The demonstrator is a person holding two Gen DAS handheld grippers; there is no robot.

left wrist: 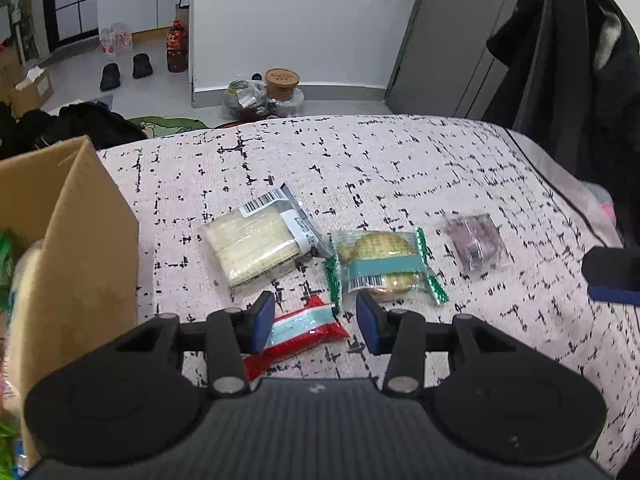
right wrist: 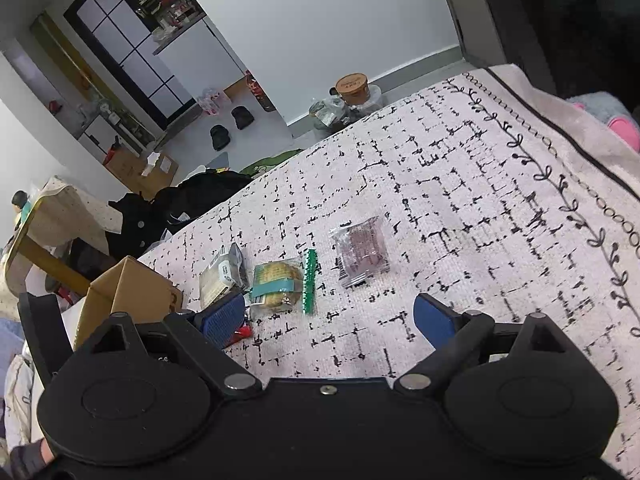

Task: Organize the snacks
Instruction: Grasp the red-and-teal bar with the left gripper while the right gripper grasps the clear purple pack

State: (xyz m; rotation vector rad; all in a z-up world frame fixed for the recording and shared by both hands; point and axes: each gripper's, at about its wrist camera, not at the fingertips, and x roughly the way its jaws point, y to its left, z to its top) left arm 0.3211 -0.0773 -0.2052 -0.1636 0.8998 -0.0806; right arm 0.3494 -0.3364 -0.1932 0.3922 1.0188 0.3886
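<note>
now left gripper (left wrist: 315,323) straddles red snack packet (left wrist: 298,334), pads apart.

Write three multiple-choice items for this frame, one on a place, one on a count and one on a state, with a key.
1. Where does the red packet lie?
A. between the left gripper's fingers
B. inside the cardboard box
C. on the floor

2. How many wrapped snacks lie on the patterned cloth?
A. two
B. four
C. six

3. How does the right gripper stand?
A. shut on the purple packet
B. open, with nothing between its fingers
C. shut on the cookie packet

Key: 1 A, the blue pads flank the packet. 2 B, the red, cookie, purple and pale wafer packet. 3 B, only bare cloth shows between the wide-set pads.
</note>
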